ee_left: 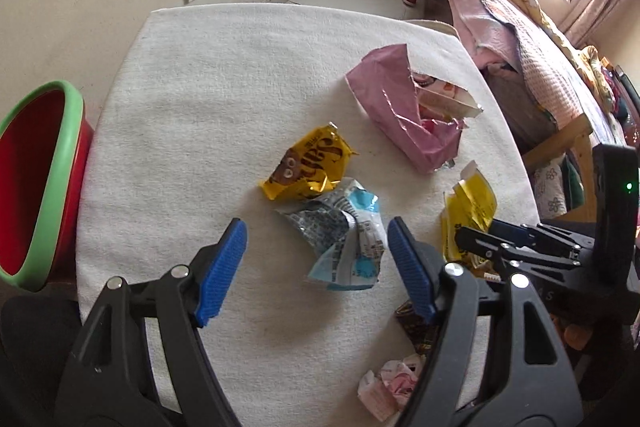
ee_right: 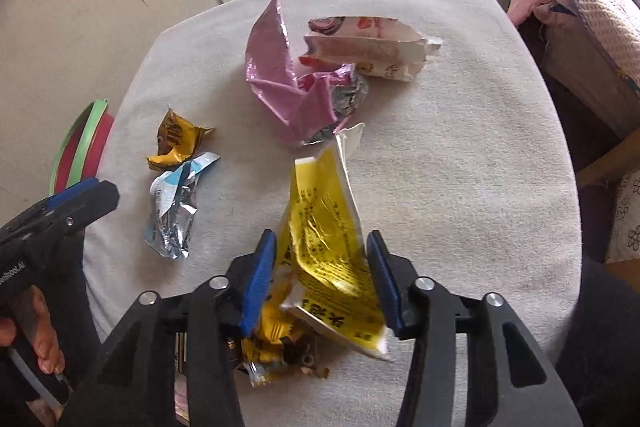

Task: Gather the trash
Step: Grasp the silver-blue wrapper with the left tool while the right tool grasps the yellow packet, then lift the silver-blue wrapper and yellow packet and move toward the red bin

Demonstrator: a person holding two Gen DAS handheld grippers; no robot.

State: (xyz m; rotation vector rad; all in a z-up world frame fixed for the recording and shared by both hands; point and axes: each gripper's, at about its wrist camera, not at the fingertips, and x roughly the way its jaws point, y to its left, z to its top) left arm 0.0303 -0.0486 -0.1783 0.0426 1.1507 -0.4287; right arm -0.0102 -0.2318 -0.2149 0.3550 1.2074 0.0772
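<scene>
White fleecy cloth covers the round worktop (ee_left: 240, 75), the largest thing in view, with a red plastic bin with a green rim (ee_left: 44, 183) standing off its edge at nine o'clock in the left wrist view. Next in size, a torn pink foil bag (ee_right: 276, 79) lies at twelve o'clock in the right wrist view, well beyond the jaws. A crumpled yellow printed wrapper (ee_right: 328, 247) stands between the pads of the right hand-held gripper (ee_right: 324, 279), its long axis running away toward twelve o'clock; the jaws are partly closed around it, but gaps show on both sides, so I judge it not yet pinched. A crushed silver-and-blue foil wrapper (ee_left: 344, 239) lies just ahead of the left hand-held gripper (ee_left: 316, 267), toward its right pad, long axis roughly along the fingers; those jaws stand wide and released, holding nothing. Smallest, a gold-and-brown snack wrapper (ee_left: 308, 167) touches the silver one at twelve o'clock. Each hand has its own piece nearest.
</scene>
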